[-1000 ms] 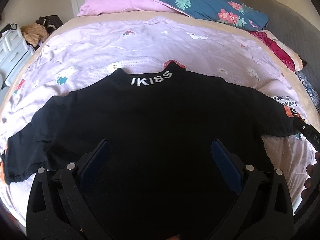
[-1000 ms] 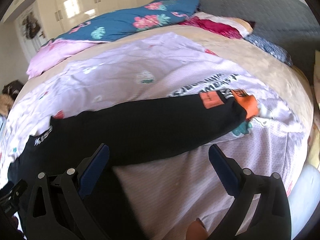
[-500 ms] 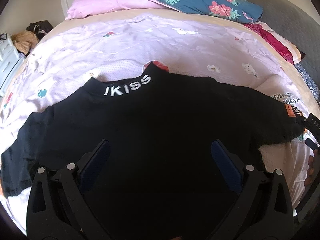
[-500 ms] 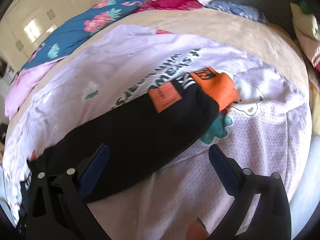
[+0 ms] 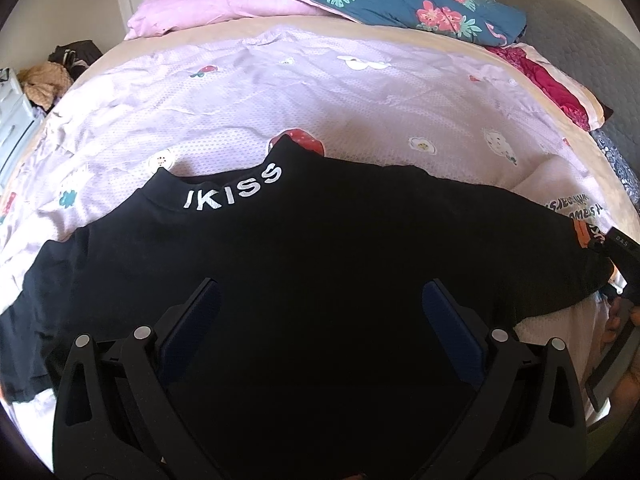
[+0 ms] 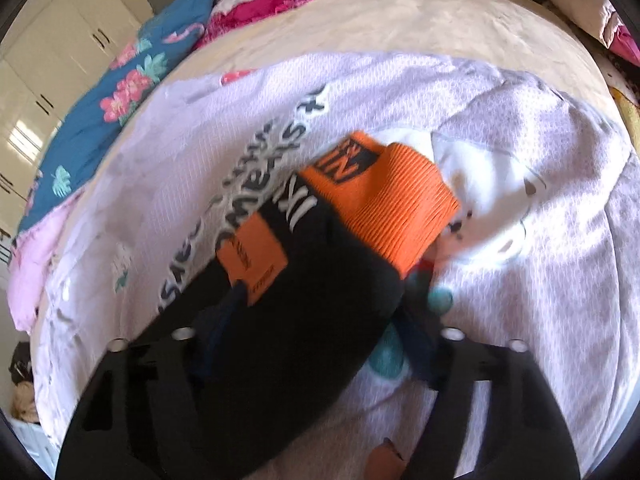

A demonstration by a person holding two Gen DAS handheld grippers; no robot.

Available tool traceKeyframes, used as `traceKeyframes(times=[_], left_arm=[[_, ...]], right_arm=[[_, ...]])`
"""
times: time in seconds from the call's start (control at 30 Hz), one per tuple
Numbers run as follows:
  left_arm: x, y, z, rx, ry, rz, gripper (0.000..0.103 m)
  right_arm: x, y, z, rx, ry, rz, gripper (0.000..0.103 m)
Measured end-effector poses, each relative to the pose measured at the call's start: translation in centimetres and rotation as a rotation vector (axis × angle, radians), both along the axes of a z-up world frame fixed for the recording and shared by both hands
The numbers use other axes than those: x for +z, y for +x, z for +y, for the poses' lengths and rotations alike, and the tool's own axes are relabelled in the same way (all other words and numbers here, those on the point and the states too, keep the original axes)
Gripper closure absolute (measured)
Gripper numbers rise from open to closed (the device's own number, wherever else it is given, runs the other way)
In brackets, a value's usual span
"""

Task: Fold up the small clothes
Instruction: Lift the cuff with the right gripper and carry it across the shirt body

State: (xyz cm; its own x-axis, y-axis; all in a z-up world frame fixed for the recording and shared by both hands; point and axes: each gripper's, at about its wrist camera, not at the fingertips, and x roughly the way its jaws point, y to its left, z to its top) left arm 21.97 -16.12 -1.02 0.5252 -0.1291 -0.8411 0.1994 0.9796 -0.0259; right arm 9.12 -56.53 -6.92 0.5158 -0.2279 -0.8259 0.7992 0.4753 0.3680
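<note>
**Grabbing the sleeve**

The black top (image 5: 320, 280) lay flat on the bed cover (image 5: 320, 80). My right gripper (image 6: 316, 320) was closing around its sleeve by the orange cuff (image 6: 384, 208). My left gripper (image 5: 320, 320) hung wide apart above the top. Next, I think, fold the sleeve in.

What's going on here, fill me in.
A person with a gripper in each hand is starting to fold a black sweater spread flat on a bed. The right gripper is at the sleeve with the orange cuff, its jaws closing with the sleeve between them; the view is blurred, so I can't tell if the pads are pressing yet. The left gripper hangs open above the sweater's body, holding nothing. No fold has been made yet.
</note>
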Motion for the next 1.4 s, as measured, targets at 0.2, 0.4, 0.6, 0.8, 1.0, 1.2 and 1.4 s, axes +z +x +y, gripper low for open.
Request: traceKeyframes(times=[0.2, 0.4, 0.6, 0.8, 1.0, 1.2, 1.4], left_arm=[[0.4, -0.1, 0.4, 0.014, -0.023, 0.001, 0.008], [2.0, -0.6, 1.2, 0.014, -0.052, -0.009, 0.008], [4.5, -1.1, 2.7, 0.029, -0.085, -0.059, 0.008], [6.1, -1.5, 4.9, 0.068, -0.108, -0.084, 0.008], [6.9, -1.9, 8.0, 0.117, -0.169, -0.072, 0.008], [7.1, -2.6, 10.9, 0.164, -0.2, -0.059, 0.008], [7.1, -3.1, 14.1, 0.208, -0.262, -0.052, 0.008]], right_arm=[[1.0, -1.4, -0.5, 0.014, -0.011, -0.158, 0.094], [4.9, -2.0, 1.1, 0.11, -0.065, -0.324, 0.094], [8.6, -2.0, 3.7, 0.222, -0.1, -0.443, 0.094], [11.8, -1.3, 7.2, 0.354, -0.147, -0.512, 0.094], [13.2, -0.5, 11.8, 0.492, -0.166, -0.529, 0.094], [13.6, 0.4, 17.2, 0.626, -0.166, -0.528, 0.094], [13.5, 0.8, 22.2, 0.737, -0.164, -0.508, 0.094]])
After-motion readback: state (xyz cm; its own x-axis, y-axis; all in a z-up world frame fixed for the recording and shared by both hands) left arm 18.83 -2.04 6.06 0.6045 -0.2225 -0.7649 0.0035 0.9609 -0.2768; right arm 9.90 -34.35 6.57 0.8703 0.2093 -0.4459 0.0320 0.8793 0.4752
